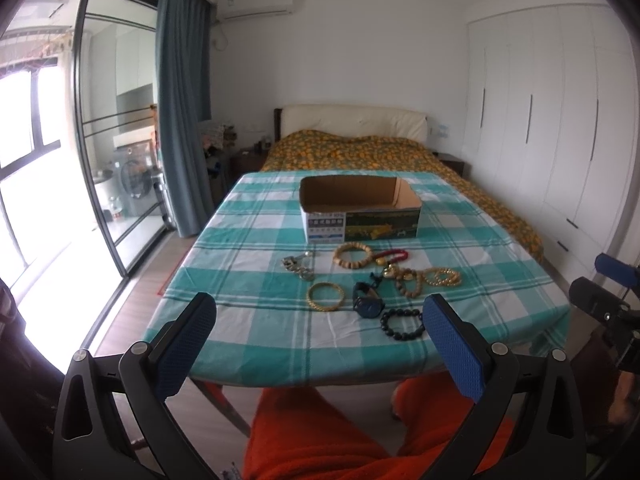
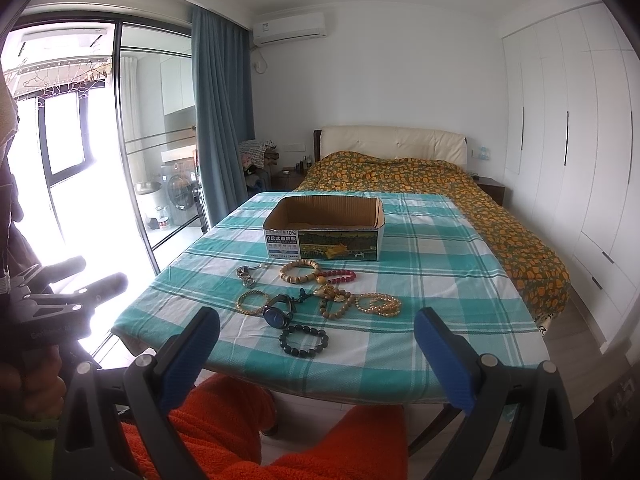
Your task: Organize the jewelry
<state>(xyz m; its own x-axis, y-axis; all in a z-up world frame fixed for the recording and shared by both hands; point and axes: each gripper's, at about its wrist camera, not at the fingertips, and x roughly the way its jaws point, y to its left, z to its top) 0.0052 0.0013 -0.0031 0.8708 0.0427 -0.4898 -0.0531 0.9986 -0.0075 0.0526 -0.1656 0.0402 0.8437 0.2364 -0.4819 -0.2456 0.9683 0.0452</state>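
Note:
Several pieces of jewelry lie on a table with a teal checked cloth (image 1: 248, 320): a black bead bracelet (image 1: 402, 324) (image 2: 304, 340), a dark watch (image 1: 367, 302) (image 2: 278, 312), a gold bangle (image 1: 325, 297) (image 2: 252, 302), a silver chain (image 1: 298, 266), a tan bead bracelet (image 1: 354, 256) (image 2: 300, 272), a red bead bracelet (image 1: 394, 257) and gold beads (image 1: 442, 278) (image 2: 378, 304). An open cardboard box (image 1: 360, 208) (image 2: 326, 226) stands behind them. My left gripper (image 1: 320, 320) and right gripper (image 2: 316, 336) are open and empty, held before the table's near edge.
A bed with an orange patterned cover (image 1: 360, 150) stands behind the table. White wardrobes (image 1: 560, 120) line the right wall. A glass sliding door (image 1: 116, 140) and blue curtain (image 1: 180, 100) are at left. Orange-clad knees (image 1: 340, 432) are below the table edge.

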